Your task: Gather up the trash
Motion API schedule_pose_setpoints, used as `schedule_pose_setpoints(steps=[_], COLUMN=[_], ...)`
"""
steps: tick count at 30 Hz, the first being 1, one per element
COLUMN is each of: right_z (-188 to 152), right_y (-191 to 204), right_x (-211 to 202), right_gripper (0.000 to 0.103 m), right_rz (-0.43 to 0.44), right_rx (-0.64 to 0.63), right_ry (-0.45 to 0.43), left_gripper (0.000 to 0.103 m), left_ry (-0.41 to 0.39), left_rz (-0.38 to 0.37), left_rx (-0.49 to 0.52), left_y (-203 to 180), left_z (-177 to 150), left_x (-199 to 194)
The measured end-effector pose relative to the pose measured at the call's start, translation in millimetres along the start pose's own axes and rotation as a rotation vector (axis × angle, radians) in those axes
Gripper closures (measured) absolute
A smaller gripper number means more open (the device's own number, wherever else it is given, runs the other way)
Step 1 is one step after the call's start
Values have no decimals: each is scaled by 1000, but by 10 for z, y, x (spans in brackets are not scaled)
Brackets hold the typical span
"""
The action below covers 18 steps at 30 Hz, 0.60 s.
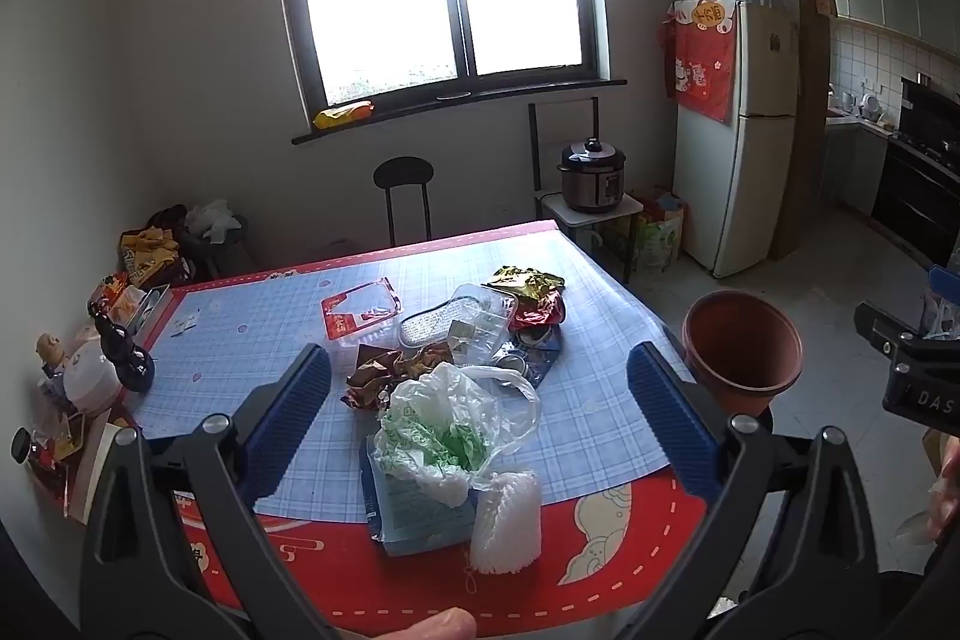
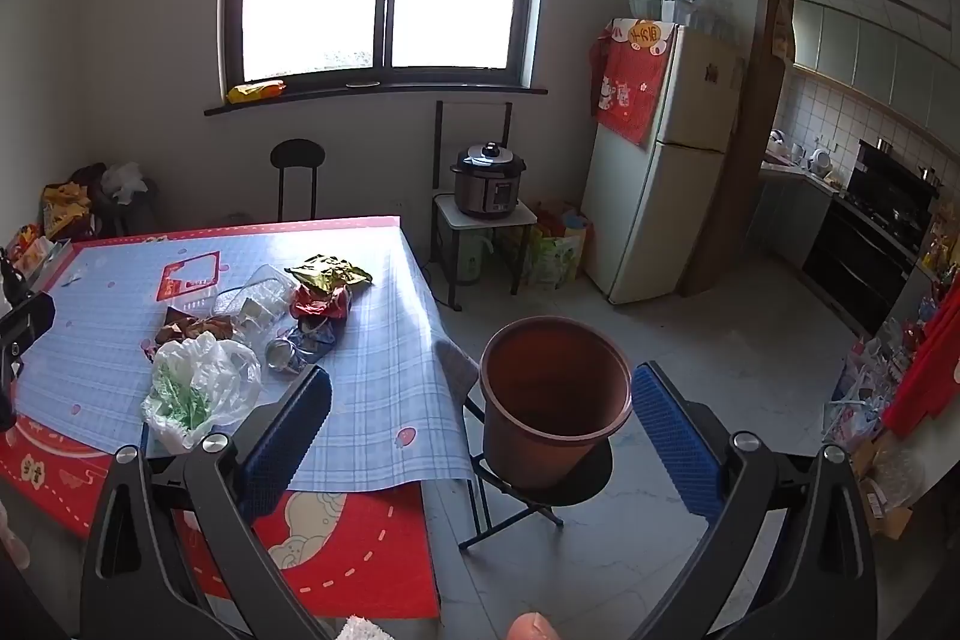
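Note:
A heap of trash lies on the table (image 1: pixel 252 334): a clear plastic bag with green print (image 1: pixel 450 424), a white foam net (image 1: pixel 507 526), a blue-grey flat packet (image 1: pixel 414 514), brown wrappers (image 1: pixel 390 370), a clear plastic tray (image 1: pixel 474 322), a red-rimmed blister pack (image 1: pixel 360 313) and a gold and red foil wrapper (image 1: pixel 531 295). My left gripper (image 1: pixel 480 406) hangs open above the bag, holding nothing. A brown bucket (image 2: pixel 555 394) stands on a black folding stool (image 2: pixel 540 484) right of the table (image 2: pixel 372 376). My right gripper (image 2: pixel 480 424) is open around empty air, in front of the bucket. The plastic bag (image 2: pixel 198 388) shows left.
Figurines, a dark gourd (image 1: pixel 123 349) and snack packs crowd the table's left edge. Behind stand a black stool (image 1: pixel 402 196), a pressure cooker (image 1: pixel 591 175) on a small stand, and a fridge (image 1: pixel 735 136). Bags and boxes (image 2: pixel 870 400) line the floor at right.

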State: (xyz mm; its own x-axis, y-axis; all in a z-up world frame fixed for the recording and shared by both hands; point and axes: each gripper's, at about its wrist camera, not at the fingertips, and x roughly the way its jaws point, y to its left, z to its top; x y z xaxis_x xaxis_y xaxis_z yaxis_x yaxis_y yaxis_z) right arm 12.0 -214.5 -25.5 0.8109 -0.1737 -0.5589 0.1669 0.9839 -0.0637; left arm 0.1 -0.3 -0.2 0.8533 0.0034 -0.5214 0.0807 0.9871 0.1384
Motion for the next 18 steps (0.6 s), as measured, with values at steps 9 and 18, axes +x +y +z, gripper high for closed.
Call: schedule_pose_setpoints(steps=[9,18], right_z=[48,51], right_y=[55,58], right_x=[11,16], right_gripper=[5,5], right_rz=[-12,-12], right_rx=[-4,-5], right_ry=[5,6], left_gripper=[5,5], left_ry=[-1,-3], left_rz=[-1,4], left_rx=[0,-2], left_y=[0,27], left_z=[-1,-12], left_x=[-6,-28])
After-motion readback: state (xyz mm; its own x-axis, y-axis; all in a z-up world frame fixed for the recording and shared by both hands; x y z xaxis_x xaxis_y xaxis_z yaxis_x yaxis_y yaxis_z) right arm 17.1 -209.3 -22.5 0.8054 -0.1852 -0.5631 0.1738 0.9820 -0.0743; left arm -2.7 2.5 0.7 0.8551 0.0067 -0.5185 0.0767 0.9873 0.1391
